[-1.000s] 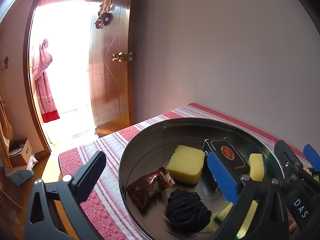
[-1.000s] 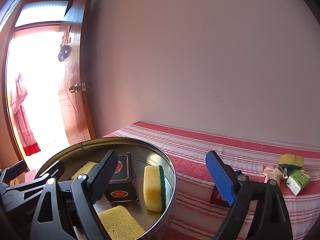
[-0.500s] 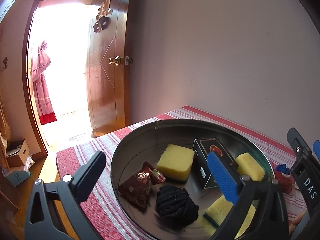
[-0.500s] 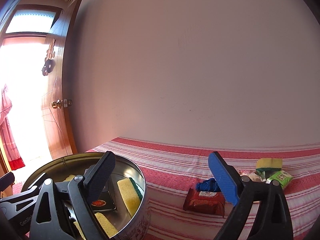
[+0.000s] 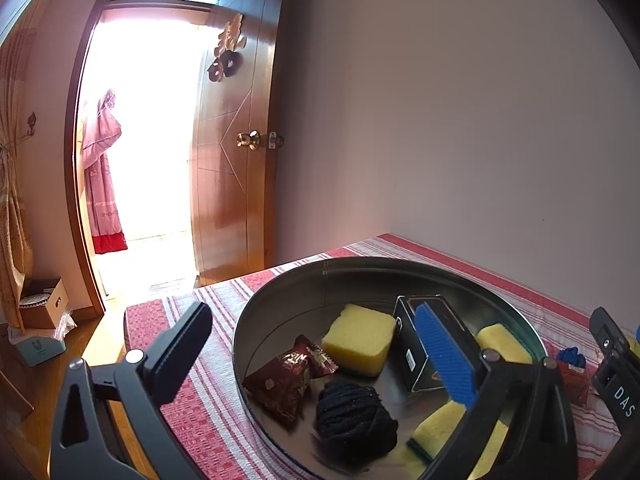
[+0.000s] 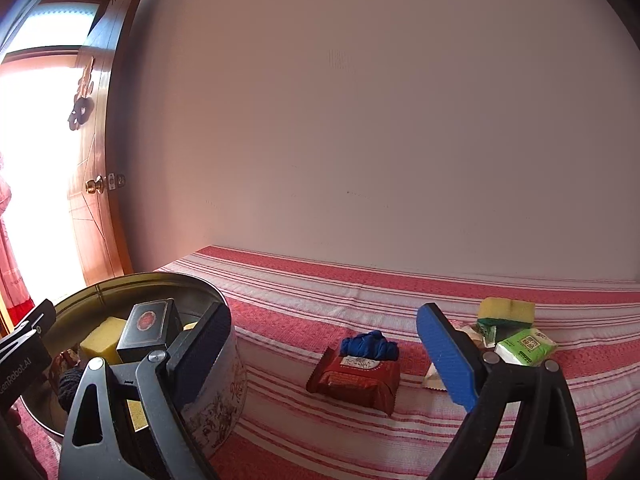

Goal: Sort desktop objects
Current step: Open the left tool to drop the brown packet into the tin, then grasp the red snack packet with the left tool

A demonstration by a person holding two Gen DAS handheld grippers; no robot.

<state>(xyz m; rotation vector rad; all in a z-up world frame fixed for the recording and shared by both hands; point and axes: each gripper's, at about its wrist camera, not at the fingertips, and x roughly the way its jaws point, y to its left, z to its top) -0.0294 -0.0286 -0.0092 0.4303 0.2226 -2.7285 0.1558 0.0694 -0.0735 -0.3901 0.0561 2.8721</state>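
Behind the right gripper, half-hidden sponges and wrappers.

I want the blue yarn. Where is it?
In the right wrist view, the blue yarn lies on the striped cloth, just behind the red packet, right of the tin.

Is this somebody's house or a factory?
Probably a house: a wooden door with a brass knob, clothing hanging outside the doorway, and a striped tablecloth under everyday bits.
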